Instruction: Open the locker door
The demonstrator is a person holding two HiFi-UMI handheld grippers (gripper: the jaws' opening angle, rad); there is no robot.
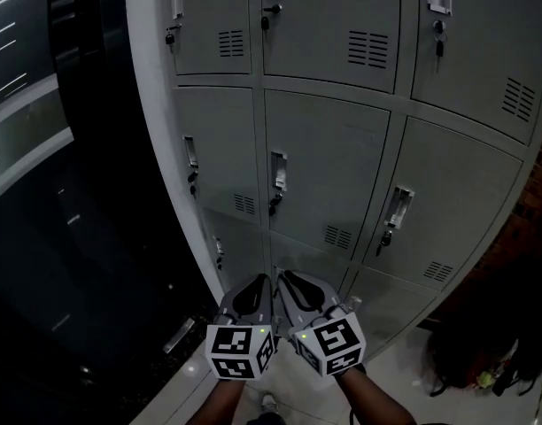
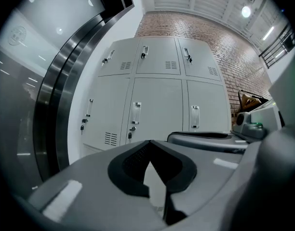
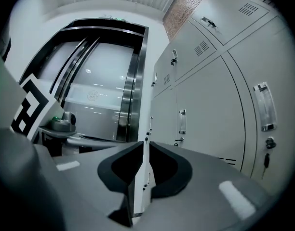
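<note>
A bank of grey steel lockers (image 1: 333,158) fills the head view, each door with a chrome handle and a small key hanging from its lock. The middle door's handle (image 1: 278,171) lies straight ahead of both grippers. My left gripper (image 1: 264,282) and right gripper (image 1: 285,280) are held side by side low in front of the bottom row, apart from every door. In the left gripper view the left gripper (image 2: 150,142) is shut on nothing and faces the locker doors (image 2: 157,105). In the right gripper view the right gripper (image 3: 143,144) is also shut and empty, with lockers (image 3: 210,109) at its right.
A dark glass wall with a curved steel frame (image 1: 85,104) stands left of the lockers. A dark backpack (image 1: 483,352) lies on the pale floor at the lower right. A brick wall (image 2: 234,61) runs to the right of the lockers.
</note>
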